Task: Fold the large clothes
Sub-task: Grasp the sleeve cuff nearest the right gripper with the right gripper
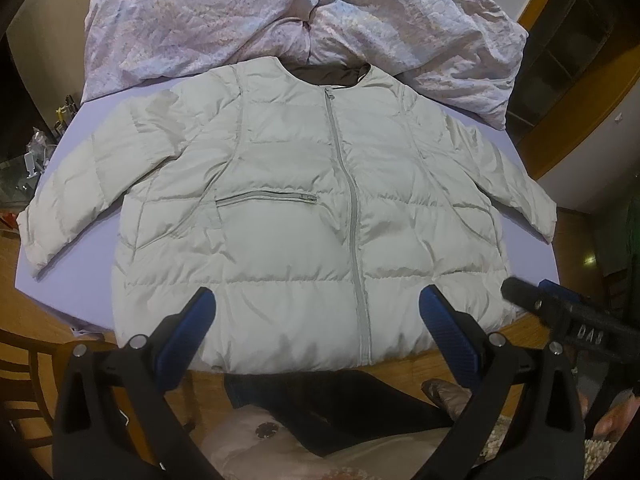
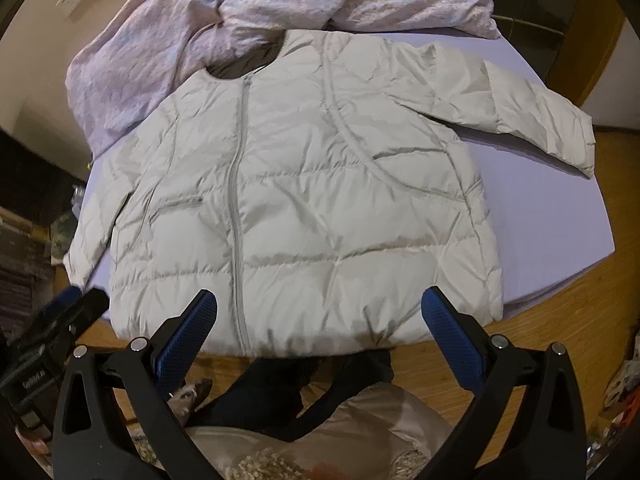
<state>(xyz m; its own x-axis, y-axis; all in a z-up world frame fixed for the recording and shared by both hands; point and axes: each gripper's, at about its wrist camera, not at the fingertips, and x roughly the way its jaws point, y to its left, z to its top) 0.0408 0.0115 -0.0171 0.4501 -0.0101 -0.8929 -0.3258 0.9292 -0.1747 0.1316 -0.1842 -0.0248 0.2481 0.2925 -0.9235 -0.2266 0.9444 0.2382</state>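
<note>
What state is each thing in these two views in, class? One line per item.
Jacket: spread flat, front up, unfolded.
Main zipper: closed.
Pocket zipper: closed.
Quilt: crumpled behind the collar.
Left gripper: open, empty.
Right gripper: open, empty.

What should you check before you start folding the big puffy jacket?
1. Jacket lies flat, front up: ok.
2. Front zipper closed: ok.
3. Both sleeves spread out to the sides: ok.
4. Left hand-held gripper open, holding nothing: ok.
5. Right hand-held gripper open, holding nothing: ok.
6. Crumpled quilt clear of the collar: not ok, it touches it.
</note>
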